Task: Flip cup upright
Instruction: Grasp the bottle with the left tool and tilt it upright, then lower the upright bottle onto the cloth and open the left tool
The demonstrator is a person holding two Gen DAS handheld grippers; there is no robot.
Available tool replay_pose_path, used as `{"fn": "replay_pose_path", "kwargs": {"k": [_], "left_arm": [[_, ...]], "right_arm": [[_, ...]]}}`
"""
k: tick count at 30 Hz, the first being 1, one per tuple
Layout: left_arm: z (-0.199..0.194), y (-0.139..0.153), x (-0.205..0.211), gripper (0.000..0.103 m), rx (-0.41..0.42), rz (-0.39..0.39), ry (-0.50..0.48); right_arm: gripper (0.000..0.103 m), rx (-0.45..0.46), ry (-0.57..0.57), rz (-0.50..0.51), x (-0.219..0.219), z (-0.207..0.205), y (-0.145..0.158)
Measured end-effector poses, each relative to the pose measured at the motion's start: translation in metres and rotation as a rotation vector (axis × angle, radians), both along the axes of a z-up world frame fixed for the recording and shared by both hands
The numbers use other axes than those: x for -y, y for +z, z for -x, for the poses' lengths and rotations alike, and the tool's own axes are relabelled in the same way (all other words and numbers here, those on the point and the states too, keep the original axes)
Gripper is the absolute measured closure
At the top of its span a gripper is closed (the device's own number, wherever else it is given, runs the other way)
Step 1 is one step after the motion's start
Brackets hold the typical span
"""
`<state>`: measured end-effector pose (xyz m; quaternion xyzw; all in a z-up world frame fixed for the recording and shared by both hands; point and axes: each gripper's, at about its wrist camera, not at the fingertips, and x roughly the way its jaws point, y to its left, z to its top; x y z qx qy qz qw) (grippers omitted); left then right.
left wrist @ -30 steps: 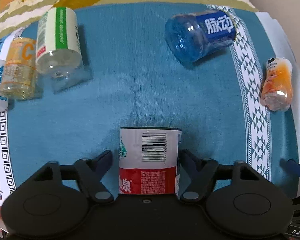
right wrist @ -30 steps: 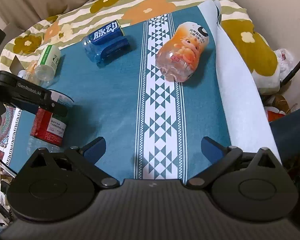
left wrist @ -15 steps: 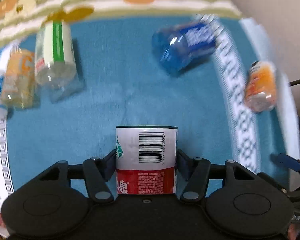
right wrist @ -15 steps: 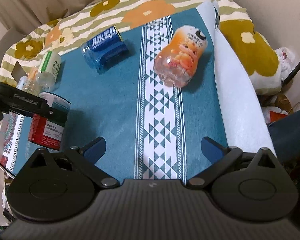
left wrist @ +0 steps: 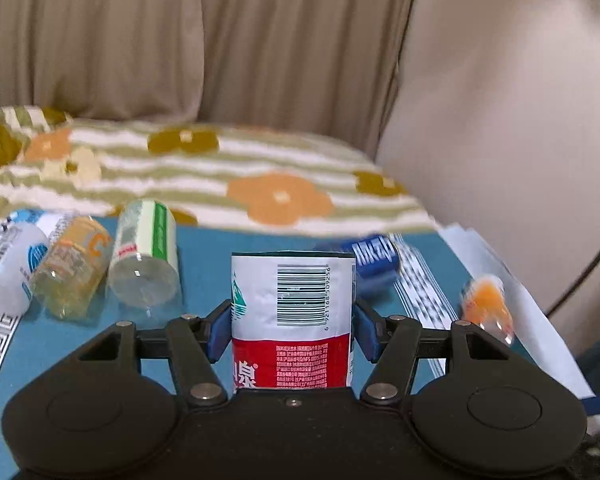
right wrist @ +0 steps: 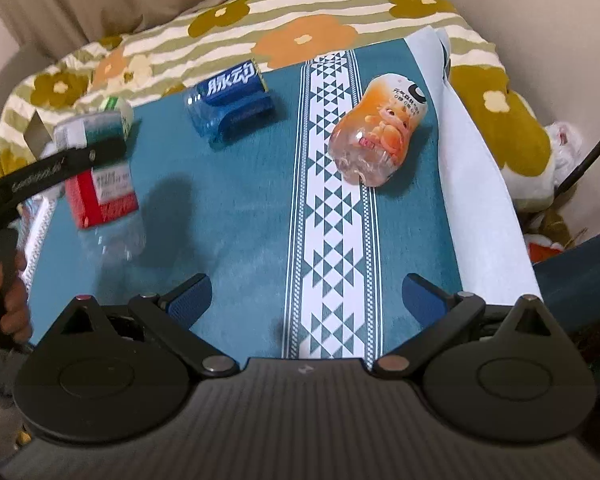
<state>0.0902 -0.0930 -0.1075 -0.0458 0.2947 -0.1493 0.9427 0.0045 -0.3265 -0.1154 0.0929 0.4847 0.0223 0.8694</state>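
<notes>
My left gripper [left wrist: 292, 326] is shut on a cut-bottle cup with a red and white label [left wrist: 292, 312]. In the right wrist view this cup [right wrist: 100, 192] hangs tilted above the teal cloth, its clear base pointing down, with the left gripper [right wrist: 56, 170] clamped across it. My right gripper [right wrist: 306, 300] is open and empty, low over the cloth near its front edge. Other cups lie on their sides: a blue one [right wrist: 230, 98], an orange one [right wrist: 378, 136], a green-labelled one [left wrist: 146, 258], a yellow one [left wrist: 72, 266] and a white one [left wrist: 10, 266].
A teal cloth [right wrist: 240, 208] with a white triangle-pattern band [right wrist: 334, 220] covers the surface, over a flowered striped blanket [left wrist: 220, 176]. Curtains [left wrist: 180, 40] and a wall stand behind. A white sheet edge [right wrist: 484, 184] runs along the right.
My left gripper closed on the red and white cup, lifted it off the cloth and tipped up, so its view swung from the cloth to the curtains. The right gripper stayed put.
</notes>
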Motion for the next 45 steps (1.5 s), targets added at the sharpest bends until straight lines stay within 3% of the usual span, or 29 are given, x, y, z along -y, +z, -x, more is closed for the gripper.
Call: {"fn": "replay_pose_path", "kwargs": {"k": [7,12,30,38,45], "left_arm": [[0.012,-0.016,-0.001,0.037,0.142,-0.011,0.007],[0.030,-0.018,-0.002,0.037,0.172,-0.035,0.003],[0.039,-0.014,0.000,0.037,0.016,-0.119,-0.040],[0.038,-0.012,0.000,0.007,0.009,-0.133,-0.028],[0.044,-0.002,0.002,0.005,-0.012,-0.164,-0.062]], "right_arm": [[0.000,-0.010,0.037,0.084,-0.016,0.006,-0.008],[0.000,-0.010,0.051,0.107,-0.023,0.008,-0.011],[0.000,-0.017,0.063,0.101,-0.035,0.018,-0.016],[0.000,-0.013,0.057,0.087,-0.033,0.021,-0.016],[0.000,0.004,0.051,0.069,-0.035,0.022,-0.007]]}}
